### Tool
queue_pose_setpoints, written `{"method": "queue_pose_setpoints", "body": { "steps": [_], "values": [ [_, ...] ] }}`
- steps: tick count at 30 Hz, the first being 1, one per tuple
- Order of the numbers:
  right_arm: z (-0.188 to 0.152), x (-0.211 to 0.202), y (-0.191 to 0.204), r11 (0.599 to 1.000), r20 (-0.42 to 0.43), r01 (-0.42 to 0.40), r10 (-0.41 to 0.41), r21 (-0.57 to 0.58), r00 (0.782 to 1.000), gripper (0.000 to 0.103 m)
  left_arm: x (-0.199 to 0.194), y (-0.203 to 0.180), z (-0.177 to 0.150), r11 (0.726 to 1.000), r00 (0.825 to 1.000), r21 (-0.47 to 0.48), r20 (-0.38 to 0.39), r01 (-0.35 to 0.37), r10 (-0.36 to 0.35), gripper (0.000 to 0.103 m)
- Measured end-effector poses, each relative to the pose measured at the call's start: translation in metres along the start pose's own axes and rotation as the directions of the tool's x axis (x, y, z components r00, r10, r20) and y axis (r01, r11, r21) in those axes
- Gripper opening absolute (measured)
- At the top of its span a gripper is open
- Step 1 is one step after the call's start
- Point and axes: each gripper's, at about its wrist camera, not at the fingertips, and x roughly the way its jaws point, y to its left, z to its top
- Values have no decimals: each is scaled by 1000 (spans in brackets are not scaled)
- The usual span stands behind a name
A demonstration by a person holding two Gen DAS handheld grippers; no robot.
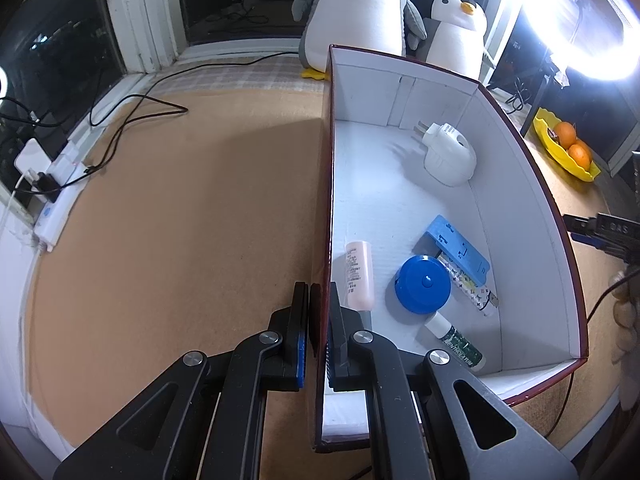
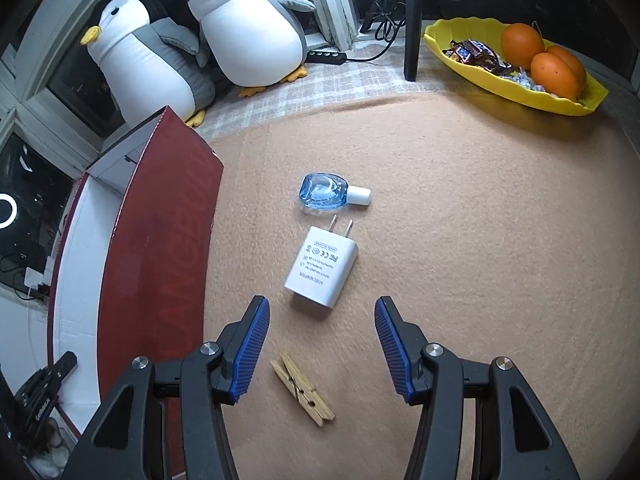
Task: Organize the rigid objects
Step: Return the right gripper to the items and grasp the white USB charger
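My left gripper is shut on the left wall of the red box, which has a white inside. In the box lie a white plug device, a blue holder, a round blue tape measure, a pink tube, a patterned stick and a green lip balm. My right gripper is open above the tan mat, just right of the box. A white charger lies just ahead of it, a wooden clothespin between the fingers, a blue bottle farther ahead.
Two plush penguins sit behind the box by the window. A yellow tray with oranges and candy stands at the far right. A black stand leg rises beside it. A power strip and cables lie at the mat's left edge.
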Motion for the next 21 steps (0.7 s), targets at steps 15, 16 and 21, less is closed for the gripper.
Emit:
{"method": "queue_pose_setpoints", "body": {
  "steps": [15, 16, 21],
  "values": [
    [22, 36, 17, 998, -67, 57, -57, 7, 996, 51, 1, 2, 2, 999, 999, -4, -8, 34, -34, 6],
    [23, 37, 18, 998, -70, 66, -65, 3, 995, 51, 1, 2, 3, 999, 999, -4, -9, 35, -35, 6],
    [30, 40, 21, 996, -84, 93, -94, -17, 992, 51, 1, 0, 3, 999, 999, 10, -11, 30, -30, 6]
  ]
}}
